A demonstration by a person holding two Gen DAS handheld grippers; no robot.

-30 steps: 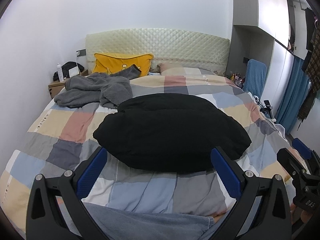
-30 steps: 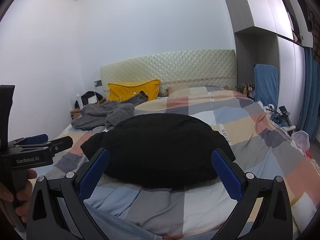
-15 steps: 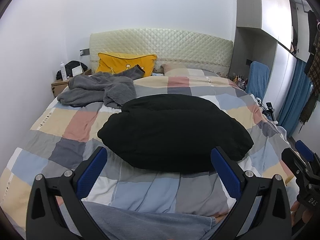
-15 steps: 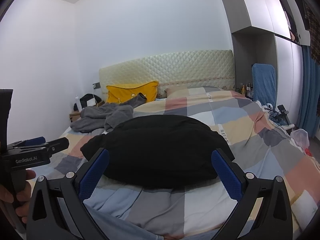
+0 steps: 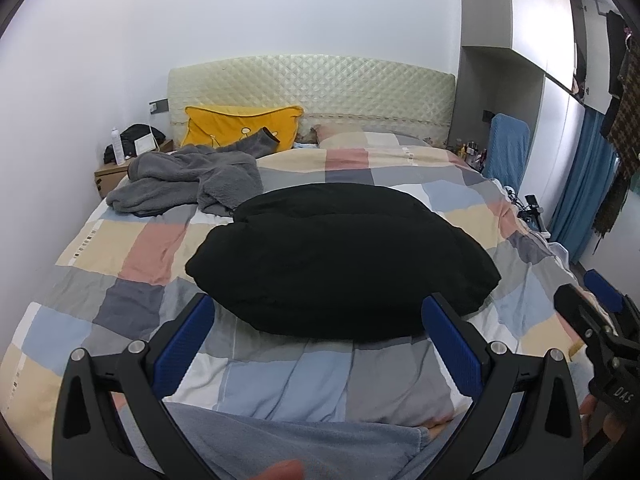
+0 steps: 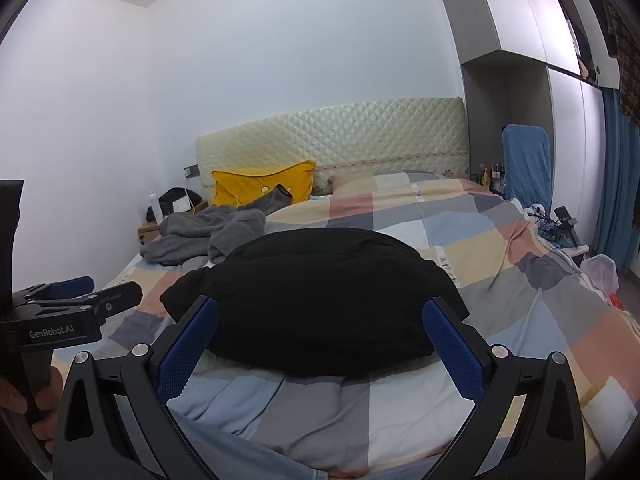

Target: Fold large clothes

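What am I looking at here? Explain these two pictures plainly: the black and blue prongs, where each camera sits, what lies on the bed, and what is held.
A person holds hand-held tongs in each hand, each with a camera looking along its two blue-padded fingers. The left tongs fill one picture, the right tongs the other. Both are open and hold nothing. On the checked pastel quilt lies a bulky folded black garment, apart from both tongs. Behind it sit a crumpled grey fleece garment and a yellow pillow.

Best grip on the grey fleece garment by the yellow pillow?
Probably the cuffed sleeve end of the crumpled grey fleece garment, which sticks up against the yellow pillow. Come from the bed's foot, around the folded black garment. Elsewhere it's a bunched heap.
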